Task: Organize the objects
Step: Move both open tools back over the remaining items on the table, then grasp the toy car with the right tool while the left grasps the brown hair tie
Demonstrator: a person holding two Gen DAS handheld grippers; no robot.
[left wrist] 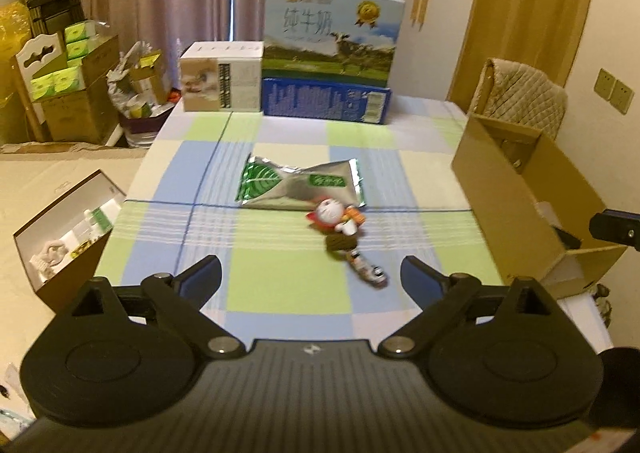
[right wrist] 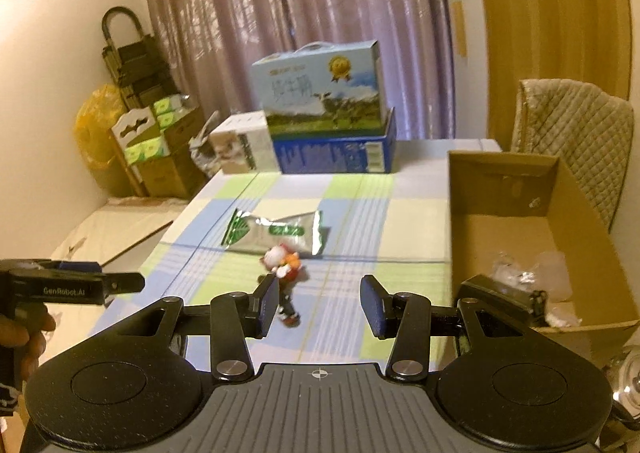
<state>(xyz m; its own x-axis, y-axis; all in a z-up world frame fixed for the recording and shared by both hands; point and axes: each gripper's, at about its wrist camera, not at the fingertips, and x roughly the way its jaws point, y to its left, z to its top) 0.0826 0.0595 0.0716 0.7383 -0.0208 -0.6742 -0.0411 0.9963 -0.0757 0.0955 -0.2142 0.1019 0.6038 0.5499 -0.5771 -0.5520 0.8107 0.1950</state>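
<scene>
1. Both claws were empty at this point. The left gripper (left wrist: 310, 273) had its jaws spread wide with nothing between them, and the right gripper (right wrist: 318, 307) sat partly open, also gripping nothing.
2. The stuff to tidy was mid-table on the checked blue-and-green tablecloth (left wrist: 280, 293): a small red-and-white toy figure with an orange bit (left wrist: 340, 227) lying on its side, touching the near edge of a crinkled silver foil pouch with green leaf print (left wrist: 300, 187).
3. The open brown cardboard box (right wrist: 516, 221) stood at the right edge of the table, with some clear plastic wrapping (right wrist: 528, 273) already in it. I reckoned that was the drop spot, though the smaller open box of bits (left wrist: 68, 229) off the left side could've been one too.
4. I figured the toy came first, since it was nearest the left claw. Best bet: come down over its body, not the thin legs, and close across the narrow way.
5. Watch the pouch: snagging foil along with the toy would've dragged both.
6. For the pouch, I'd have pinched a crimped end, since flat foil slips.
</scene>
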